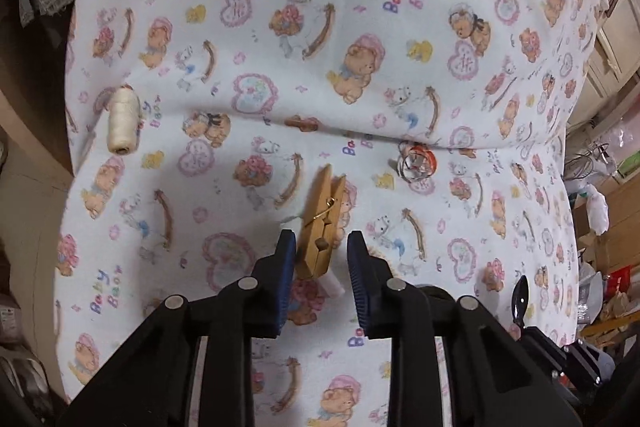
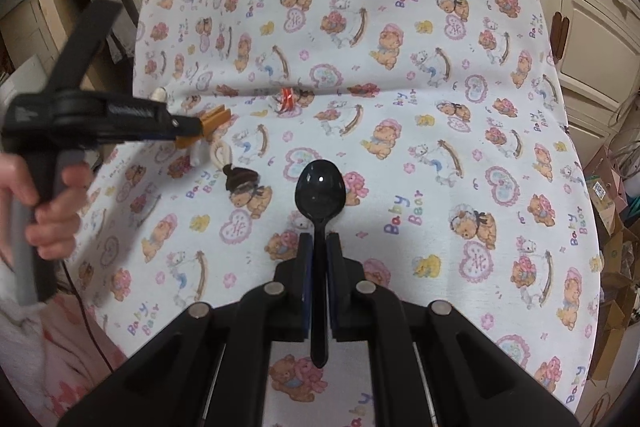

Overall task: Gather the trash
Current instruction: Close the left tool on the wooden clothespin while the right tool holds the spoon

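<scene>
My left gripper (image 1: 320,247) is open, its blue pads on either side of a wooden clothespin (image 1: 322,223) that lies on the bear-print cloth (image 1: 360,27); the left pad looks to touch it. In the right wrist view the left gripper (image 2: 192,129) is at the left, with the clothespin (image 2: 210,125) at its tips. My right gripper (image 2: 319,247) is shut on the handle of a black plastic spoon (image 2: 320,191), bowl pointing forward above the cloth. The spoon's bowl (image 1: 521,293) shows at the lower right of the left wrist view.
A cream thread spool (image 1: 123,121) lies at the cloth's left edge. A clear and orange crumpled wrapper (image 1: 416,161) lies on a fold mid-table, also in the right wrist view (image 2: 287,99). A brown tassel object (image 2: 240,179) and white scrap (image 2: 198,153) lie near the left gripper. Boxes and clutter (image 1: 600,227) at right.
</scene>
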The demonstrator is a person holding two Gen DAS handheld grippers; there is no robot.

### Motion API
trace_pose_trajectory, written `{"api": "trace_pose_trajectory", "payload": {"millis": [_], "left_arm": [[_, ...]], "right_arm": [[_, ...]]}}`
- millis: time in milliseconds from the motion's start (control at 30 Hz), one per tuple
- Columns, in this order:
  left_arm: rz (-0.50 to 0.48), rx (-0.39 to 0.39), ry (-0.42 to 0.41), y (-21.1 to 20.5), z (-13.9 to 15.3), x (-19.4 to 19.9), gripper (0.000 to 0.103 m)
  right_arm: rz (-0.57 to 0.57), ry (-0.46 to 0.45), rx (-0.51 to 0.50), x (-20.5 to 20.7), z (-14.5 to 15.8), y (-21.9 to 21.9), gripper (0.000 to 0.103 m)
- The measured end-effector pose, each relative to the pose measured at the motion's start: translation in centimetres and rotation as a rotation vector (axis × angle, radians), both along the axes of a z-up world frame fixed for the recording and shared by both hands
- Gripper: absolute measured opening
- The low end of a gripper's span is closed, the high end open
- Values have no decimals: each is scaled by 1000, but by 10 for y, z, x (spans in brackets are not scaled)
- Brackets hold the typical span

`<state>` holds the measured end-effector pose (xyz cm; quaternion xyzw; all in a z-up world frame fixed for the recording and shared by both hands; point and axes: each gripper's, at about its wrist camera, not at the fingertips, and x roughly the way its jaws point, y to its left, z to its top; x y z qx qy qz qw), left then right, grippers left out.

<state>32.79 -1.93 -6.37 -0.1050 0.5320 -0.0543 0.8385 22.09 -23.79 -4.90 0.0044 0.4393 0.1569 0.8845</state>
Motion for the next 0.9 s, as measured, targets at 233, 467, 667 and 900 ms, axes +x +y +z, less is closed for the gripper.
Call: {"api": "trace_pose_trajectory", "payload": {"millis": [233,467,667,900], "left_arm": [[35,19,16,2,-4,-3,16],[5,-28,-18,6,16,-24,13],[0,-48,-14,5,20,-57,13],[-12,-23,2,2,3,-93,13]], "right_arm": [[1,0,13,-3,2,-2,6],[-3,-2,22,-5,4,-2,6],[4,5,13,-6,2,-1,6],[11,7,5,-10,1,0,6]]}}
